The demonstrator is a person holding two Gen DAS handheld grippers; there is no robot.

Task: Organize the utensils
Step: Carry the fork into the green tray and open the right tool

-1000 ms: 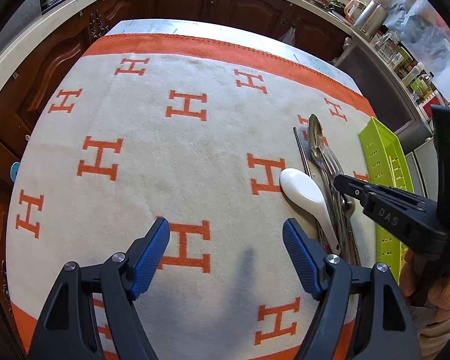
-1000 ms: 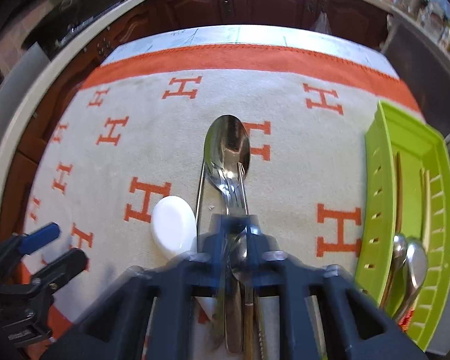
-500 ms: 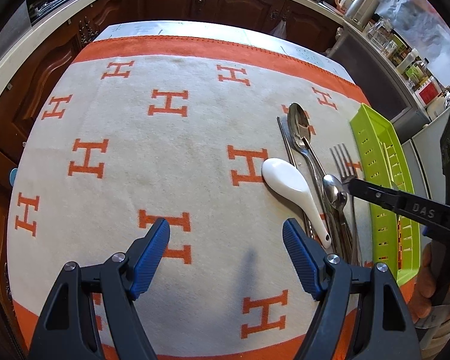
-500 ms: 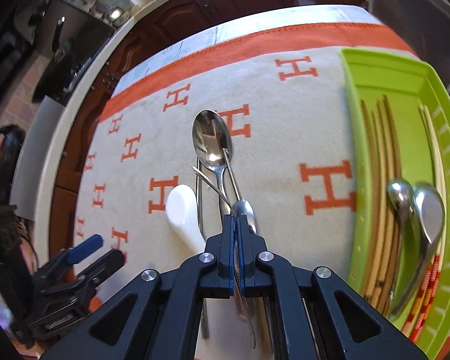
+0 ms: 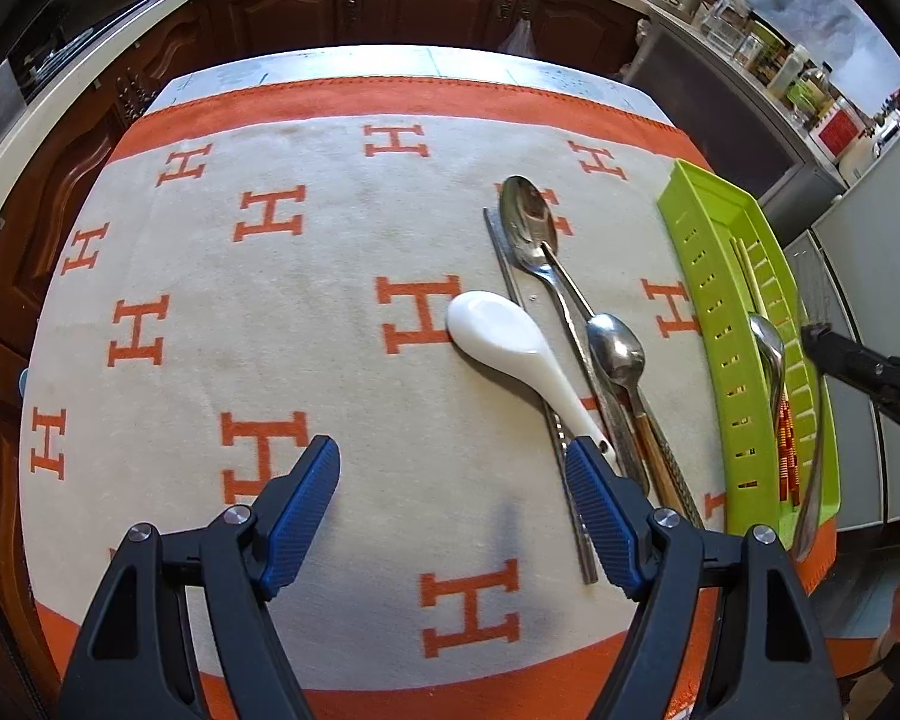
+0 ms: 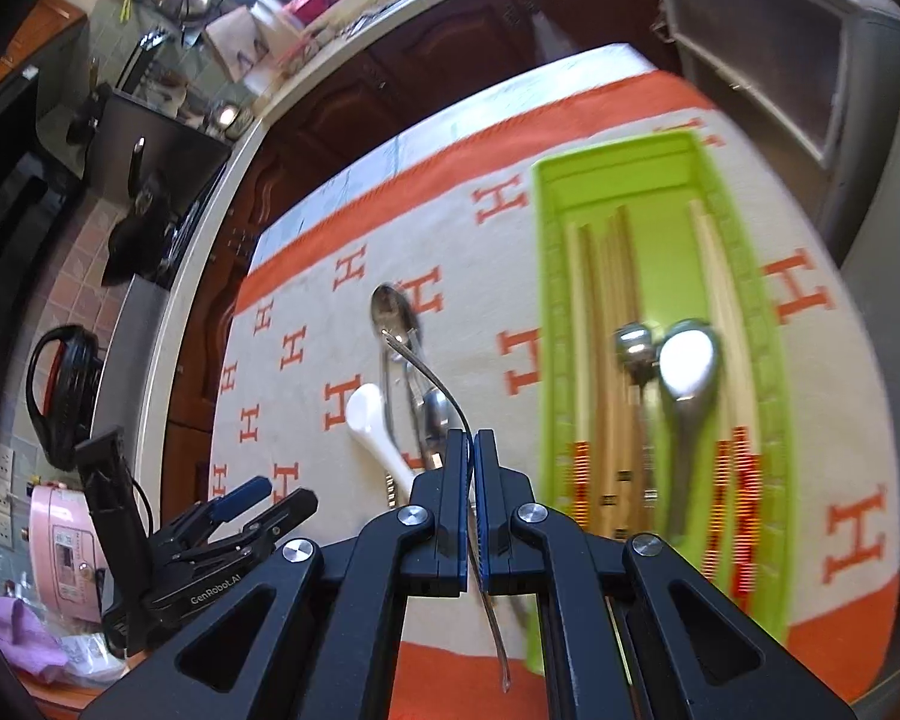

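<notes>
My right gripper (image 6: pixel 471 450) is shut on a metal fork (image 6: pixel 444 384), seen edge-on, and holds it in the air beside the green tray (image 6: pixel 546 300). In the left wrist view the right gripper (image 5: pixel 810 336) and the fork (image 5: pixel 810 294) hang over the tray's (image 5: pixel 708 300) near half. Wooden chopsticks (image 6: pixel 606 312) and two metal spoons (image 6: pixel 687 360) lie in the tray. On the cloth rest a white spoon (image 5: pixel 498 330), a large metal spoon (image 5: pixel 528 222), a small spoon (image 5: pixel 615 348) and metal chopsticks (image 5: pixel 510 288). My left gripper (image 5: pixel 453 468) hovers open by the white spoon's handle, holding nothing.
A cream cloth (image 5: pixel 306 324) with orange H marks covers the table. Dark wooden cabinets (image 5: pixel 438 0) and a counter run behind it. A grey cabinet (image 5: pixel 720 96) stands past the tray. A pink appliance (image 6: pixel 66 546) sits to the left of the table.
The right gripper lifted the fork out of the utensil pile and carried it right and up, over the green tray, rolling as it went. The left gripper drifted a little and stayed open.
</notes>
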